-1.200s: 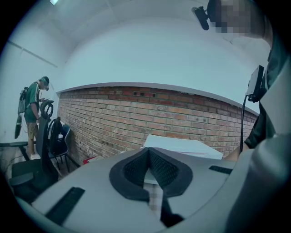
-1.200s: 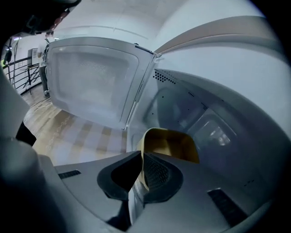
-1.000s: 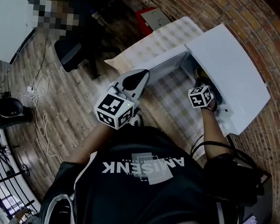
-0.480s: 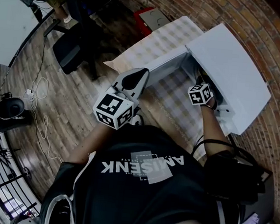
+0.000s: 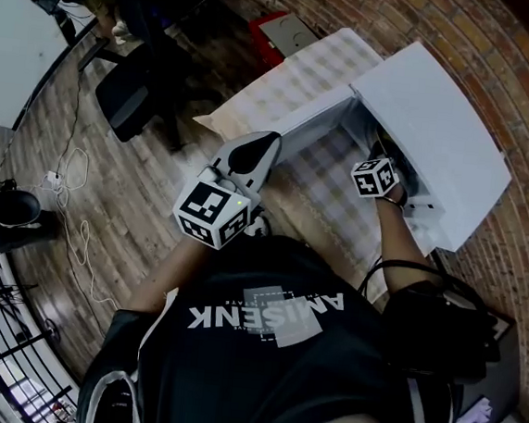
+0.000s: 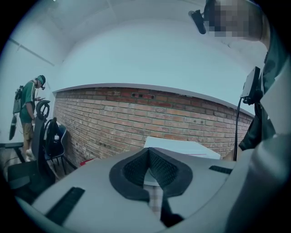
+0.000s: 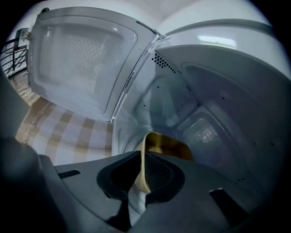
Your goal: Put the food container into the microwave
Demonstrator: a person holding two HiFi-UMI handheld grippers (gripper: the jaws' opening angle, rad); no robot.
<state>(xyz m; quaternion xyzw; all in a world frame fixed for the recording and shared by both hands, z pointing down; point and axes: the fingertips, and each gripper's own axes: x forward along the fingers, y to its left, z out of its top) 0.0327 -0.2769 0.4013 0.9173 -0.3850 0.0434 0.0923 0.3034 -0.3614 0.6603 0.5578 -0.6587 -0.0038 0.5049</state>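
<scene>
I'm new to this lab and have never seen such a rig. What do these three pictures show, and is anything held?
No robot here: a person holds a two-jaw gripper in each hand. One picture looks down from a camera on the person's head; the other two come from cameras riding on the grippers, looking along their jaws. A white microwave stands with its door open on a checked tablecloth. The right gripper reaches inside it, jaws shut on the rim of a tan food container. The left gripper hangs near the open door, jaws together, holding nothing.
</scene>
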